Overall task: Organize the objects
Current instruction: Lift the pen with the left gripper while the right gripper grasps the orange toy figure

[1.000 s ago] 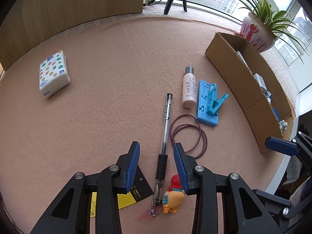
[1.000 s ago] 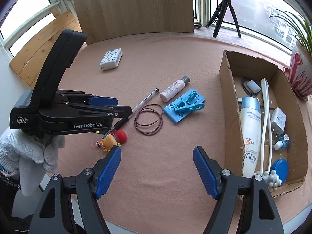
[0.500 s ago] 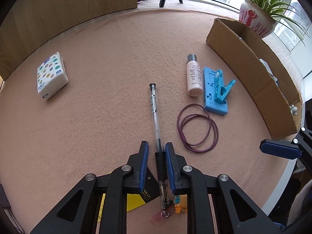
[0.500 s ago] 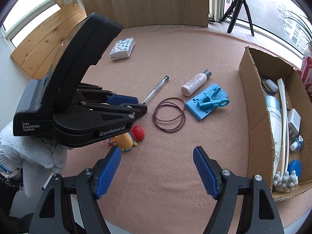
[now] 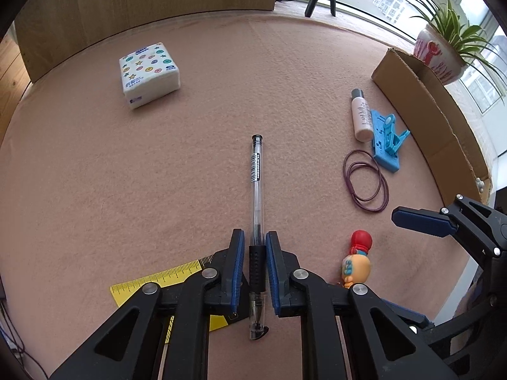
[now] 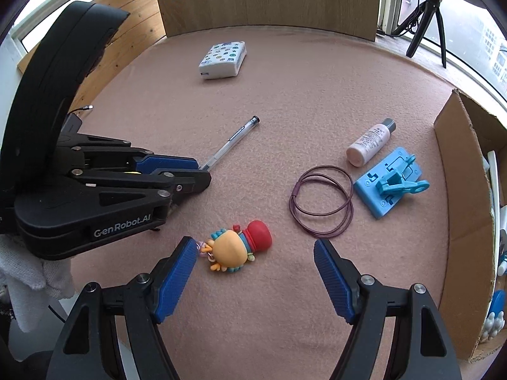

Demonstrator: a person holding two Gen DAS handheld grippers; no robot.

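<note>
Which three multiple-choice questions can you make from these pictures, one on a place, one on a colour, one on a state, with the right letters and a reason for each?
1. What lies right beside the small bottle?
A. the tissue pack
B. the blue plastic clip board
C. the toy figure

2. What colour is the ruler?
A. yellow
B. green
C. white

3. How is the right hand-held gripper?
A. shut on the hair ties
B. shut on the bottle
C. open, holding nothing

Answers:
1 B: the blue plastic clip board lies next to the bottle.
2 A: its yellow scale shows under the left hand-held gripper.
3 C: its pads stand wide apart above the toy figure.
</note>
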